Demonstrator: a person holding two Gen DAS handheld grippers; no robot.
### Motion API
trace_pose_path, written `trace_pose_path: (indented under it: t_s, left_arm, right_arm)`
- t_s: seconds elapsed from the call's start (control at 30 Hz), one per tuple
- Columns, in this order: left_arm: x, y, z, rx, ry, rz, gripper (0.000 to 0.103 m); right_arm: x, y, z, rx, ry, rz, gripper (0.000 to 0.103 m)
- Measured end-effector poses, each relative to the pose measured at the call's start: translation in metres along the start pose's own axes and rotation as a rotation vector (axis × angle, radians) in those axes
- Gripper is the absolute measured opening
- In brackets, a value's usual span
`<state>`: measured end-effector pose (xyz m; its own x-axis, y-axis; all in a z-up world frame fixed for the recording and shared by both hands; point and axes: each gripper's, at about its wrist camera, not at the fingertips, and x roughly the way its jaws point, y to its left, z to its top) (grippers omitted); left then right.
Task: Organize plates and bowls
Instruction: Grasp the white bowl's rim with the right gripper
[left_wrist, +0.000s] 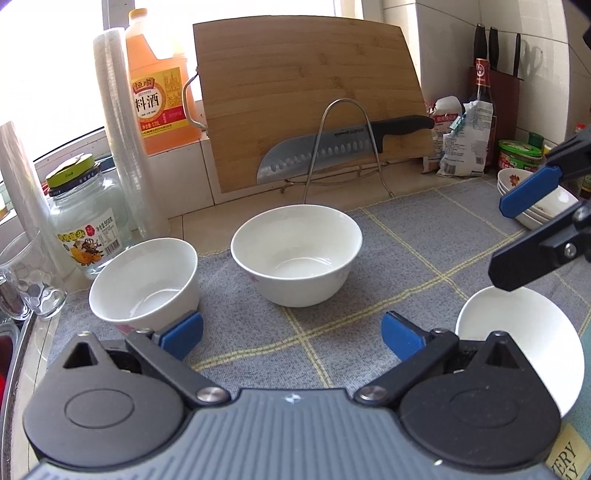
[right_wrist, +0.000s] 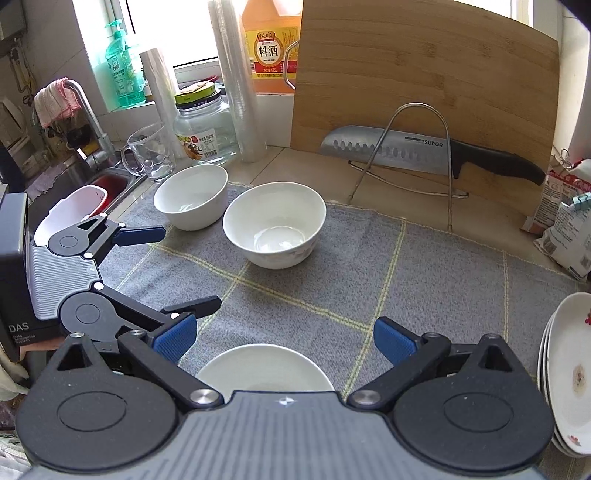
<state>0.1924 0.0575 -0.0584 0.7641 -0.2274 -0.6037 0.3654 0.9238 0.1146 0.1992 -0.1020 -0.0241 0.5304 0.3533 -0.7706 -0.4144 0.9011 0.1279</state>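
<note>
Three white bowls stand on a grey checked cloth (left_wrist: 388, 258). In the left wrist view, one bowl (left_wrist: 144, 284) is beside my left fingertip, a second bowl (left_wrist: 295, 254) is straight ahead, and a third bowl (left_wrist: 524, 332) is at the right. My left gripper (left_wrist: 291, 334) is open and empty, short of the middle bowl. My right gripper (right_wrist: 284, 339) is open above the third bowl (right_wrist: 264, 369), touching nothing. The other bowls (right_wrist: 192, 195) (right_wrist: 275, 229) lie ahead of it. A stack of white plates (right_wrist: 569, 373) sits at the right edge. The right gripper (left_wrist: 517, 236) shows in the left wrist view and the left gripper (right_wrist: 181, 269) in the right wrist view.
A bamboo cutting board (left_wrist: 306, 99) leans on the back wall behind a wire rack (left_wrist: 343, 147) holding a large knife (left_wrist: 332, 147). A glass jar (left_wrist: 85, 229), mug (left_wrist: 29, 280), cup stack (left_wrist: 125, 129) and orange bottle (left_wrist: 159, 81) line the left; a sink (right_wrist: 107, 184) lies beyond. Packets (left_wrist: 461, 140) stand at the back right.
</note>
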Motion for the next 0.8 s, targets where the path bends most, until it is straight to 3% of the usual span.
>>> trace_pose_path:
  t_s: [0.8]
  left_arm:
    - [0.051,0.000,0.010,0.062,-0.023,-0.018,0.102]
  right_arm:
    - [0.089,-0.012,0.078,-0.037,0.095,0.063,0.102]
